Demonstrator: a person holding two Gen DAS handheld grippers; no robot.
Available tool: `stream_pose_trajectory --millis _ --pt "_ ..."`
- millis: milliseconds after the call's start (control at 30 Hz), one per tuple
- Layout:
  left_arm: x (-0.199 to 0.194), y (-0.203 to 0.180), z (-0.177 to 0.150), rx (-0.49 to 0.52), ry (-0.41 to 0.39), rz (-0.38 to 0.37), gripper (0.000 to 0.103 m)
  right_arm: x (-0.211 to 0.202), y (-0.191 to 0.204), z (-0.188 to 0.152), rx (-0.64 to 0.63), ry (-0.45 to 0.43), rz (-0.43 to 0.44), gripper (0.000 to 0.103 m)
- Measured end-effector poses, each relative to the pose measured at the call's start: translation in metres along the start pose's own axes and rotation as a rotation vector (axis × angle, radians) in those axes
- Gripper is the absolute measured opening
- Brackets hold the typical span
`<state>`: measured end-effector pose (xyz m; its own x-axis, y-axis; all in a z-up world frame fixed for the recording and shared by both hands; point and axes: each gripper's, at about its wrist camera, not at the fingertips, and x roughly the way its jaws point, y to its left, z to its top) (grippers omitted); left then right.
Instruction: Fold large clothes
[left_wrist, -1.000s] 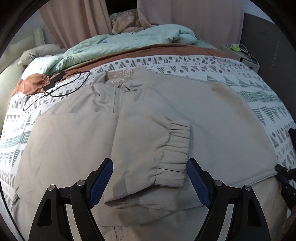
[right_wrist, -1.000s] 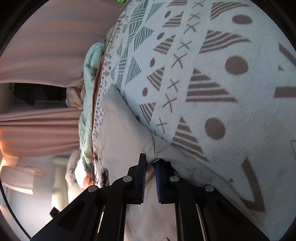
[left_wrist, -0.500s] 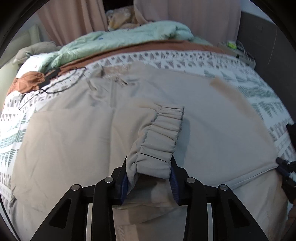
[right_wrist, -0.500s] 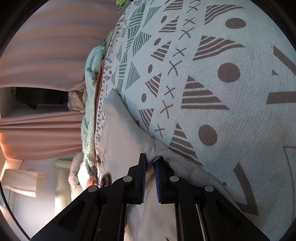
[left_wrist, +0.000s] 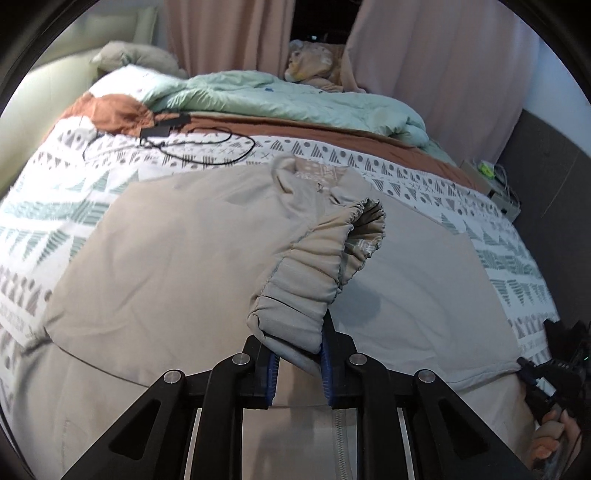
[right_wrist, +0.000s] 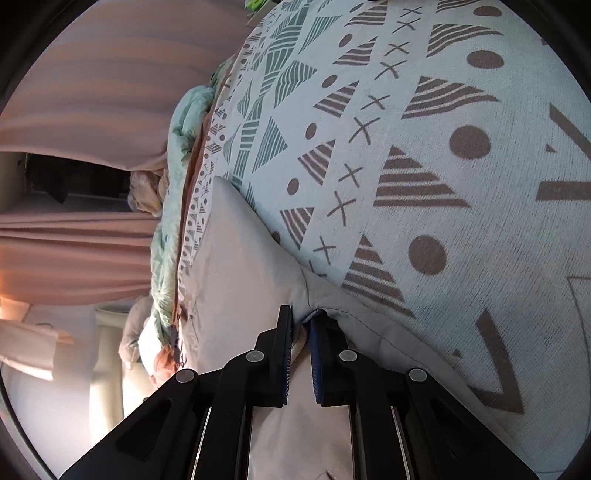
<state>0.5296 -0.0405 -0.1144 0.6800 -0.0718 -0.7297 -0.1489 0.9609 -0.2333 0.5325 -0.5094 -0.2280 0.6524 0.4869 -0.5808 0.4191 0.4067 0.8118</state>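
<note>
A beige zip jacket (left_wrist: 159, 266) lies spread flat on the patterned bed cover (left_wrist: 70, 192), collar toward the far side. My left gripper (left_wrist: 297, 354) has its jaws closing on the jacket's elastic sleeve cuff (left_wrist: 314, 269), which is lifted off the body and curls open toward the collar. In the right wrist view, my right gripper (right_wrist: 301, 325) is shut on the jacket's edge (right_wrist: 258, 273) where it meets the cover. That right gripper also shows at the right edge of the left wrist view (left_wrist: 532, 373), held by a hand.
A mint quilt (left_wrist: 295, 99) and brown blanket are bunched at the bed's far end. A black cable with a charger (left_wrist: 166, 129) lies on the cover at far left. Pink curtains (left_wrist: 424, 48) hang behind; a dark wall panel stands at right.
My left gripper went from wide open over the sleeve cuff to closed on it, then lifted and carried the cuff toward the collar. The right gripper stayed put, holding the edge.
</note>
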Motion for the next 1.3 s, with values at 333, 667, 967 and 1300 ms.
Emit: stream_pose_trajectory --millis 333,667,967,1300 --pt "0.003 0.053 -0.003 -0.181 0.01 0.065 0.073 0.005 0.006 -0.004 -0.05 -0.011 -0.044 0.01" --pt "0.018 0.073 -0.019 -0.241 0.148 0.029 0.074 0.001 0.012 -0.013 -0.1 -0.017 -0.074 0.01" --pt "0.044 0.083 -0.041 -0.218 0.166 0.067 0.023 0.005 0.015 -0.014 -0.121 -0.018 -0.091 0.01" --pt "0.042 0.091 -0.029 -0.232 0.176 0.081 0.023 0.002 0.023 -0.017 -0.12 -0.016 -0.142 0.015"
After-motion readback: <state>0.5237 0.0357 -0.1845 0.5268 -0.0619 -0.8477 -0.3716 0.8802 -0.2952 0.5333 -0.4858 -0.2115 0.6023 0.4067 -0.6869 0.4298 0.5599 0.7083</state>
